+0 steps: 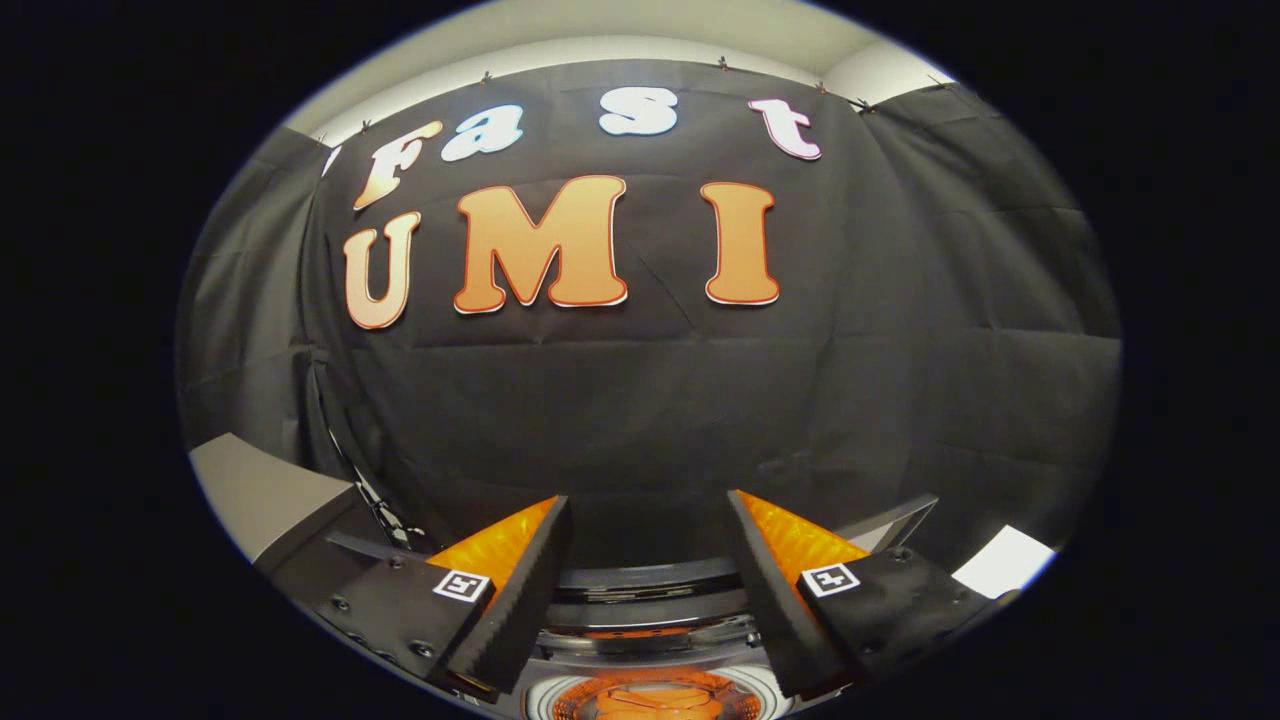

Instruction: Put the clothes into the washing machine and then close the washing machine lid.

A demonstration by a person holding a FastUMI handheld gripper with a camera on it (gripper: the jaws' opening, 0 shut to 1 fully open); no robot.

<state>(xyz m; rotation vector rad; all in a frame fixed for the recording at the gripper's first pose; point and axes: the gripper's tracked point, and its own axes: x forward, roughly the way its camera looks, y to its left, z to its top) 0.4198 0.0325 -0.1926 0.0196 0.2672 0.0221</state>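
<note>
Orange clothes [655, 700] lie below the spread, empty tool [650, 580].

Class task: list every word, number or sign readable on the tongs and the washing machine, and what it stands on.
Words or numbers: none can be read on either.
Each finger carries a square black-and-white marker: a pattern, not text.
The tongs stand open, nothing between the fingers, above the washing machine.

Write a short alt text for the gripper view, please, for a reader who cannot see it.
The gripper has its two fingers open with nothing between them, above the round opening of the washing machine, where something orange lies inside. Beyond them hangs the booth's black cloth wall.
</note>
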